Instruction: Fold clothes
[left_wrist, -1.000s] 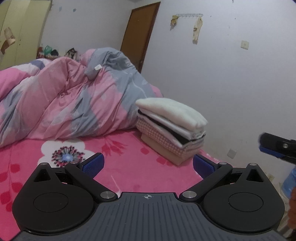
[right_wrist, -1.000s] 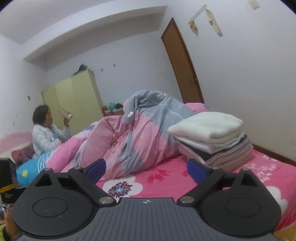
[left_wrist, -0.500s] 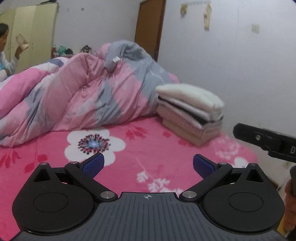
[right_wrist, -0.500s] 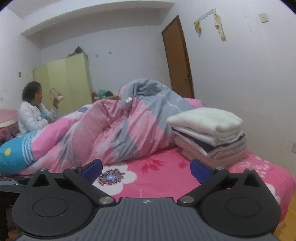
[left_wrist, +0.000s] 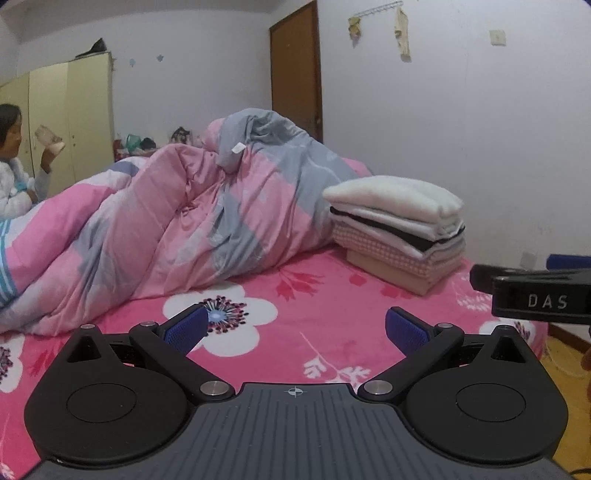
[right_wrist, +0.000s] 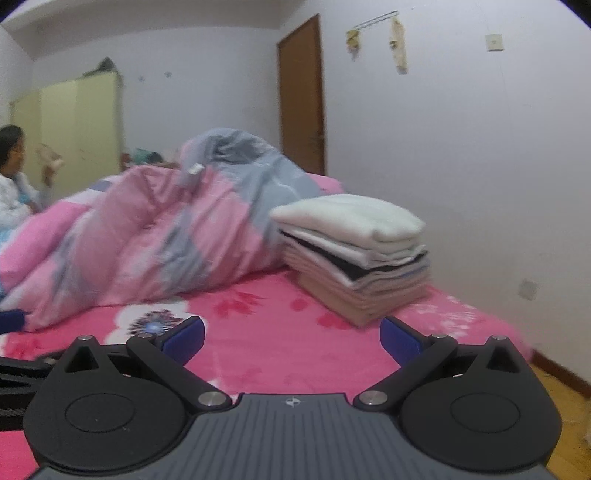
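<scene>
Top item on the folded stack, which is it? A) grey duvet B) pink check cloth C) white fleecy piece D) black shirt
C: the white fleecy piece lies on top of the stack, with black and pink check layers beneath it; both views agree.

both wrist views look low across the bed (left_wrist: 295, 302), sharing the folded stack (right_wrist: 354, 251).

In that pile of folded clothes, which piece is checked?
The pink-and-white checked piece low in the stack of folded clothes, just above the plain tan bottom one; those above are plain white or black.
</scene>
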